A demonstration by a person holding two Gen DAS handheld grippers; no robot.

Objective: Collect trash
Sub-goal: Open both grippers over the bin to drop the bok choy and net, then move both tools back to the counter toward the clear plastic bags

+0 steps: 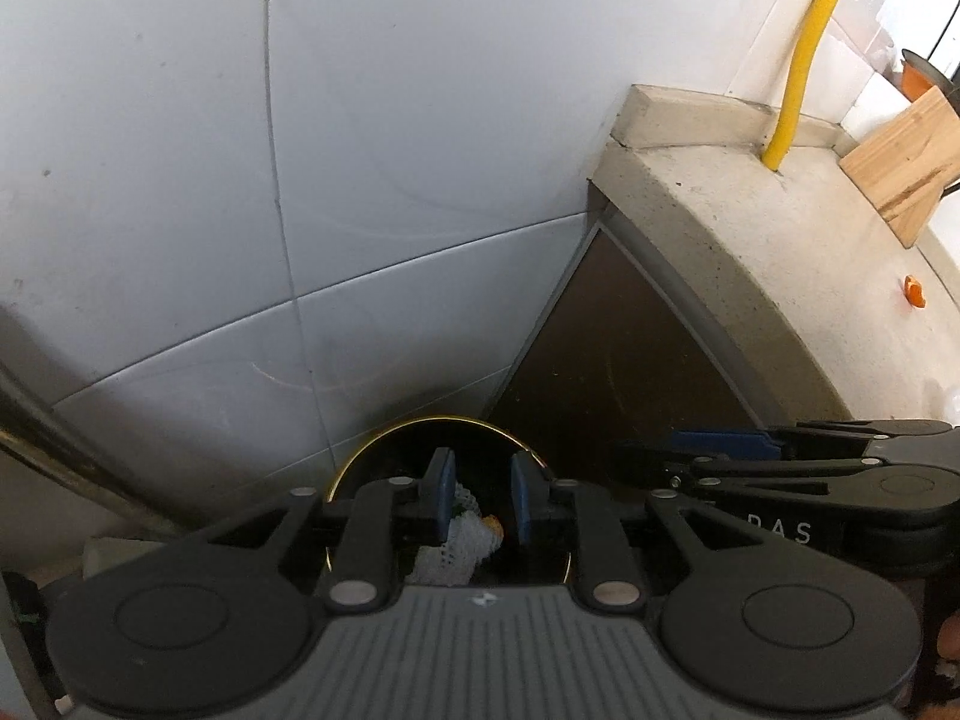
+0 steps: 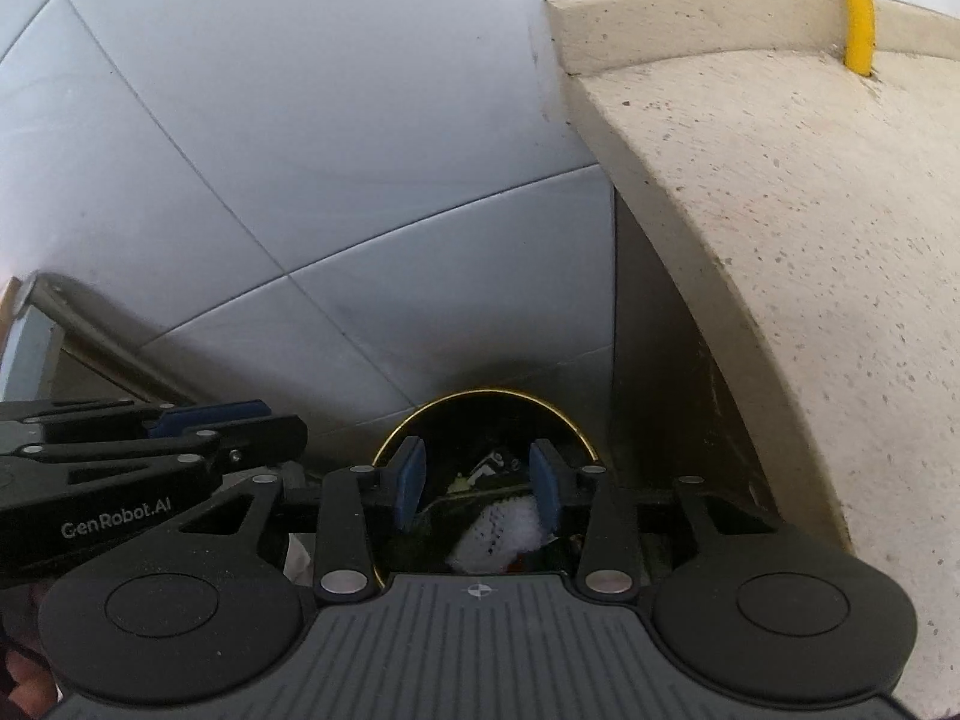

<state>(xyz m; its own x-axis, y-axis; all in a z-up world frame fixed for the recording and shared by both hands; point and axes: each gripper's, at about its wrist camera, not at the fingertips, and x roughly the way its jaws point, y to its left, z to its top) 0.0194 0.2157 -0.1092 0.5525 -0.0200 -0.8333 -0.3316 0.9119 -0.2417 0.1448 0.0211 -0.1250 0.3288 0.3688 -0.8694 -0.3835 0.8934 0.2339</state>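
Grey wall tiles (image 1: 180, 180) are being shown behind a speckled stone desk (image 1: 750, 252), with a yellow hose (image 1: 804, 54) rising at its back edge and a wooden block (image 1: 906, 168) leaning near its far end. A dark bin with a gold rim (image 1: 384, 435) is being seen on the floor below the desk's corner. White crumpled trash (image 2: 510, 531) is lying inside it. The left gripper (image 1: 480, 501) is being held above the bin, jaws parted, nothing clamped. The right gripper (image 2: 478, 483) is being held likewise, jaws wider, released over the trash.
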